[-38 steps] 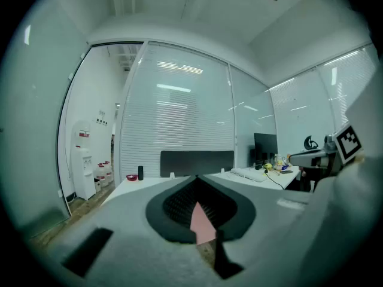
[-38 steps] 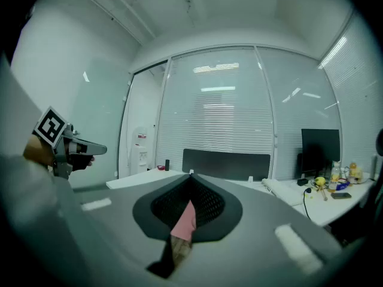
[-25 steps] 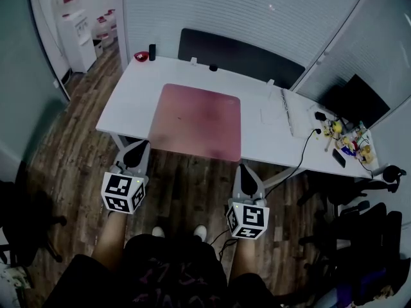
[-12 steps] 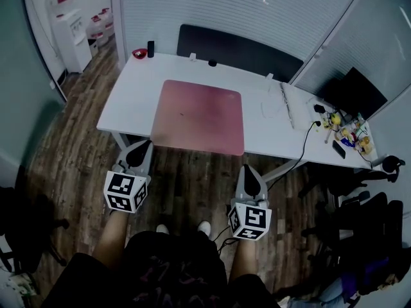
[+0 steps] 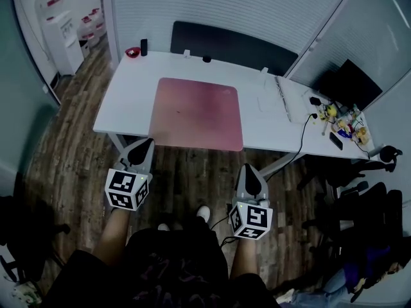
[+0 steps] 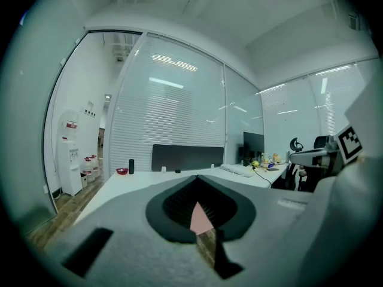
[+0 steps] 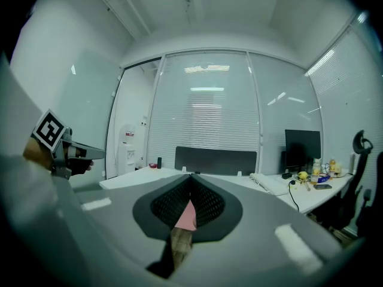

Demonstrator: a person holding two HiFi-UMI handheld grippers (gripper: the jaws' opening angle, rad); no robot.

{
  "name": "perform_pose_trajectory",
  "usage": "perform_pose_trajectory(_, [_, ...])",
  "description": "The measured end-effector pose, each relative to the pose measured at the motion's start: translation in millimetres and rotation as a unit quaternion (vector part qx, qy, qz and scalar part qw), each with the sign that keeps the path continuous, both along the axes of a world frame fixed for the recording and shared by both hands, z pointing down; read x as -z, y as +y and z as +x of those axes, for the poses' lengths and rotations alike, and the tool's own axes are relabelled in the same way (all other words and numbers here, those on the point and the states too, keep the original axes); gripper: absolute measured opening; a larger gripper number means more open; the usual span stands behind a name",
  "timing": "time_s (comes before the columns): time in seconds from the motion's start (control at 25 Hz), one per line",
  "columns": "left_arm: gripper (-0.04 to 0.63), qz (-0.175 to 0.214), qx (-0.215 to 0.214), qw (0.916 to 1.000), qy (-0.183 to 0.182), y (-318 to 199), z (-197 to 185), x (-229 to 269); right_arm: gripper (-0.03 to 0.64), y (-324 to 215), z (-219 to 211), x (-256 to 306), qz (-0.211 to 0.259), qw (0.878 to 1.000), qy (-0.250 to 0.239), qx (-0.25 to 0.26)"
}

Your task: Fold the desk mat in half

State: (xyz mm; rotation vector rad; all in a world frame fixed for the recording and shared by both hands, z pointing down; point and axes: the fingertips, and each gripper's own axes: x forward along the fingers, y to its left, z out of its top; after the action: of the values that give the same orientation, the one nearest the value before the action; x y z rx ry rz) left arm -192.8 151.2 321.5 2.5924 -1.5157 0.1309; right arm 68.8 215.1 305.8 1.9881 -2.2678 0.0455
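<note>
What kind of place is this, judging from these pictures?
Most likely an office room: a long white desk with a pink rectangular desk mat, glass partition walls with blinds, and a white water dispenser.

Wood-plank floor [image 5: 58,162]; white table [image 5: 125,101], 12 o'clock; blind-covered glass walls [image 5: 244,5] behind; water dispenser [image 5: 59,32], 10 o'clock; black office chairs [image 5: 363,217], 4 o'clock.

Desk mat [image 5: 196,113] on desk [image 5: 125,104], left gripper [image 5: 142,145] and right gripper [image 5: 249,172] before the near edge

No legible text, numbers; only square coded markers [image 5: 126,190] on left tool [image 5: 142,147], right tool [image 5: 249,175].
</note>
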Motion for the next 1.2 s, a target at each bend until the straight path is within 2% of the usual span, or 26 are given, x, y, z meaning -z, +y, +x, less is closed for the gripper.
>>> perform_pose_trajectory(0.24, [-0.002, -0.001, -0.01, 0.9999, -0.002, -18.0, 11.1, -1.4, 0.008, -11.1, 14.2, -3.4, -0.001, 1.0, -0.005, -0.013])
perform_pose_trajectory(0.44, [-0.002, 0.0, -0.015, 0.9998, -0.015, -38.2, 23.4, -6.2, 0.008, -34.8, 33.3, -8.1, 0.004, 0.999, -0.038, -0.023])
perform_pose_trajectory(0.84, [-0.002, -0.017, 0.004, 0.9994, -0.029, -98.4, 47.7, -19.5, 0.008, -112.2, 62.1, -20.5, -0.01, 0.999, -0.043, 0.002])
perform_pose_trajectory(1.2, [-0.002, -0.053, 0.029, 0.9972, -0.045, -155.9, 80.3, -43.3, 0.009, -181.8, 103.0, -43.8, -0.041, 0.997, -0.052, 0.026])
